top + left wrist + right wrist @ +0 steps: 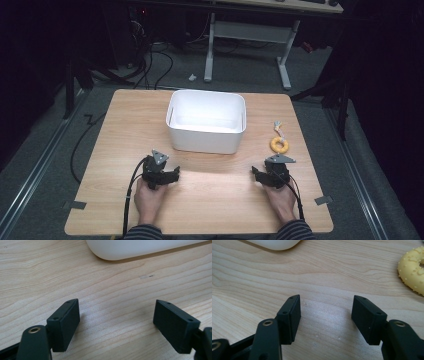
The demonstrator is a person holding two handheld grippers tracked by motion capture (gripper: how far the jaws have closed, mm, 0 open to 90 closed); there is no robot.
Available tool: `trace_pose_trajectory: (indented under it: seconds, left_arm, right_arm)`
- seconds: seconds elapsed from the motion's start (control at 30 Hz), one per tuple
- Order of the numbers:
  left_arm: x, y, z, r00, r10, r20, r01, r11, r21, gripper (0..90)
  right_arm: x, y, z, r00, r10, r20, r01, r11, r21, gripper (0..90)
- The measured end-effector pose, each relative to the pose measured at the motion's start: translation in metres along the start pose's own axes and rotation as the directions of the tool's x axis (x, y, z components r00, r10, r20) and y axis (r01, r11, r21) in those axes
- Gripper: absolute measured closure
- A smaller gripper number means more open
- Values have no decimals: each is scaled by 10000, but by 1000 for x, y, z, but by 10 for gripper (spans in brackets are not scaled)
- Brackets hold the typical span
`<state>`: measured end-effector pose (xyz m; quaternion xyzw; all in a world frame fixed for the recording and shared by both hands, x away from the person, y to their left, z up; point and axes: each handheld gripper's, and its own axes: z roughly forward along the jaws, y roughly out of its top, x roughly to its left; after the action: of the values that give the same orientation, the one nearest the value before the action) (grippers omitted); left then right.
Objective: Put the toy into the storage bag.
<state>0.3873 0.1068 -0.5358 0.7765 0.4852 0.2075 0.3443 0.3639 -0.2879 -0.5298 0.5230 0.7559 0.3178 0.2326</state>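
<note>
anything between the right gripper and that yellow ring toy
Nothing visible. The right gripper rests open on the table, and the yellow ring toy lies just ahead of it, with bare wood between them. The white bin stands off to the left, clear of that path.

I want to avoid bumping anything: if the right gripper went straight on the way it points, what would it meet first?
Probably bare table: the right gripper is open over wood. The yellow ring lies off to one side and the white tub to the other, so the way between looks free.
</note>
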Motion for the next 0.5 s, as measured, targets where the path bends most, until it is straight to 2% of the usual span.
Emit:
trace_pose_trajectory:
  seconds: [0.27,0.5]
  left_arm:
    - [0,0,0,10000,-12,15,12,10000,-1,219]
    - [1,0,0,10000,-27,35,27,10000,-3,223]
  right_arm:
    - [-1,0,-3,9999,41,-163,-41,10000,18,437]
    - [-3,1,-14,9996,104,-259,-106,9999,-68,429]
